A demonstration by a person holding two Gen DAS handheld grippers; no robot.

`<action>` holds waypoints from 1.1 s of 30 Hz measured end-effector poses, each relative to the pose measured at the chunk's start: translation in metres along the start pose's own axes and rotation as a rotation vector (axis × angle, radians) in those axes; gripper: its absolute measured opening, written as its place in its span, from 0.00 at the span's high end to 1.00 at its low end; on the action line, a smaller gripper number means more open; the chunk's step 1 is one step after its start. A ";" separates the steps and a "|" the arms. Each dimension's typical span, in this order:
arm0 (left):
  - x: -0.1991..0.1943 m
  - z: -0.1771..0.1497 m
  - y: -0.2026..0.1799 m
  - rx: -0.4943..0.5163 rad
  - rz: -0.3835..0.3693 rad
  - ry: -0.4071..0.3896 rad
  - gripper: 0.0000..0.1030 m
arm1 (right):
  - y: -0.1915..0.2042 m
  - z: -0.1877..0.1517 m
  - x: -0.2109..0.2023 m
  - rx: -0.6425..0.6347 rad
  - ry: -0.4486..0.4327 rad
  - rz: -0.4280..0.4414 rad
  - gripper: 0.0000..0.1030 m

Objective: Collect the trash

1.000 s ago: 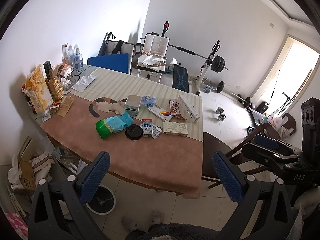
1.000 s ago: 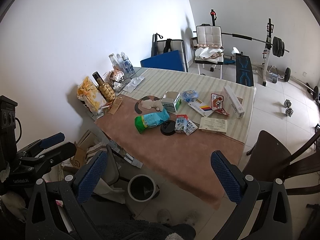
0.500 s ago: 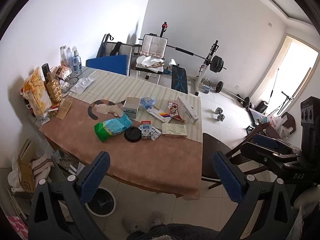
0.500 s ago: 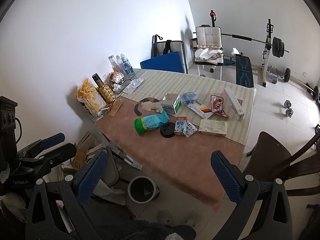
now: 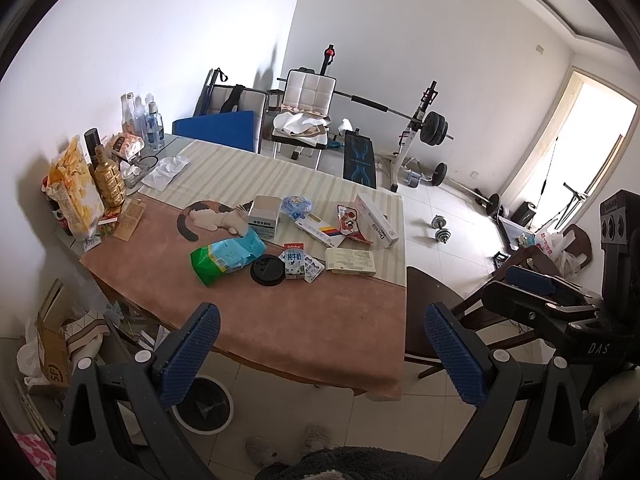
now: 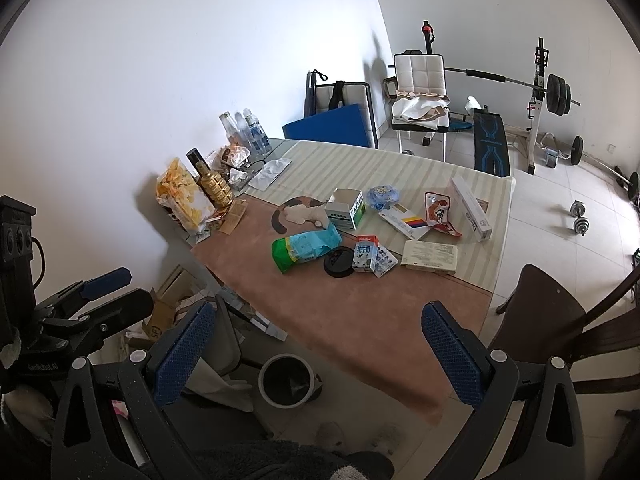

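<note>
Trash lies in a loose cluster mid-table: a green-and-blue bag [image 5: 226, 258] [image 6: 306, 248], a black lid [image 5: 267, 270] [image 6: 339, 261], a small milk carton [image 5: 294, 266] [image 6: 366, 258], a flat cream box [image 5: 351, 261] [image 6: 430, 261], a red wrapper [image 5: 352, 222] [image 6: 440, 214] and a long white box [image 5: 376, 220] [image 6: 470, 208]. A round bin [image 5: 204, 404] [image 6: 289, 380] stands on the floor at the table's near edge. My left gripper [image 5: 320, 356] and right gripper [image 6: 316, 354] both hang open and empty, well short of the table.
Bottles, a gold bottle [image 5: 109, 180] and a snack bag [image 5: 74, 188] crowd the table's left edge. A dark chair [image 5: 432, 312] [image 6: 556, 320] sits at the right side. Cardboard and papers [image 5: 52, 344] litter the floor left. Gym equipment [image 5: 424, 128] stands behind.
Both views have drifted slightly; the table and its clutter sit a little lower-left in frame. Both grippers stay open and empty.
</note>
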State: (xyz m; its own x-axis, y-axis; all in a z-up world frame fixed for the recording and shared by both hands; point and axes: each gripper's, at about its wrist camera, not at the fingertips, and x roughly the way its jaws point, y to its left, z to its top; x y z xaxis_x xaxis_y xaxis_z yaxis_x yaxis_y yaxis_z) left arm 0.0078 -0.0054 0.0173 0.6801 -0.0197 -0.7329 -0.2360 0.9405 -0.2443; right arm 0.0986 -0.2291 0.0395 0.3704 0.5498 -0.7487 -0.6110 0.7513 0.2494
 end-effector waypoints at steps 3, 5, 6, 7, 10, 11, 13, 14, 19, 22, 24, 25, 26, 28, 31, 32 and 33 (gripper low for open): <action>0.000 -0.001 0.000 0.000 0.000 -0.001 0.00 | 0.002 0.001 0.000 -0.003 -0.001 0.001 0.00; 0.000 -0.001 0.000 0.001 0.000 -0.002 0.00 | 0.001 -0.001 0.001 -0.001 -0.001 0.001 0.00; 0.000 -0.001 0.000 0.001 0.000 -0.001 0.00 | 0.002 0.001 0.001 -0.001 -0.001 0.001 0.00; 0.000 -0.001 0.000 0.001 0.000 -0.001 0.00 | 0.001 -0.001 0.001 0.000 -0.002 0.001 0.00; 0.000 -0.001 0.000 0.001 0.000 -0.002 0.00 | 0.004 0.003 0.000 -0.001 -0.002 0.000 0.00; 0.000 -0.001 0.000 0.000 0.000 -0.002 0.00 | 0.002 0.000 0.000 -0.001 -0.002 0.002 0.00; 0.000 -0.001 0.000 0.001 0.000 -0.002 0.00 | 0.001 -0.001 0.000 -0.001 -0.003 0.002 0.00; 0.000 0.000 -0.001 0.001 0.000 -0.001 0.00 | 0.000 -0.002 0.000 -0.001 -0.003 0.002 0.00; 0.000 -0.001 -0.001 0.000 0.001 -0.002 0.00 | 0.001 -0.002 0.000 -0.001 0.000 0.000 0.00; -0.003 0.008 -0.008 -0.001 0.002 -0.002 0.00 | 0.001 -0.002 0.001 -0.002 0.001 0.000 0.00; -0.003 0.008 -0.008 -0.001 0.001 -0.003 0.00 | 0.003 -0.001 0.003 -0.002 0.002 0.001 0.00; -0.003 0.007 -0.008 0.000 0.002 -0.003 0.00 | 0.001 -0.003 0.003 -0.001 0.000 0.001 0.00; -0.003 0.008 -0.008 0.000 0.001 -0.002 0.00 | 0.002 -0.002 0.003 0.000 0.000 0.001 0.00; -0.003 0.007 -0.008 0.001 0.002 -0.002 0.00 | 0.001 -0.003 0.003 -0.001 -0.001 0.001 0.00; -0.003 0.007 -0.008 0.001 0.006 -0.003 0.00 | 0.001 -0.004 0.003 0.003 -0.004 0.001 0.00; -0.003 0.009 -0.009 0.002 0.016 -0.003 0.00 | 0.001 -0.005 0.004 0.010 -0.008 -0.002 0.00; -0.005 0.020 -0.012 0.007 0.042 -0.005 0.00 | 0.002 -0.003 0.005 0.026 -0.013 -0.010 0.00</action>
State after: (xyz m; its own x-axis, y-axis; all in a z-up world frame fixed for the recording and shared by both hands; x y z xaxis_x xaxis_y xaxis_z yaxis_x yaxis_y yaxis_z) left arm 0.0215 -0.0102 0.0364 0.6732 0.0211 -0.7391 -0.2594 0.9428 -0.2093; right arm 0.0974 -0.2261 0.0338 0.3852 0.5470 -0.7432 -0.5893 0.7656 0.2580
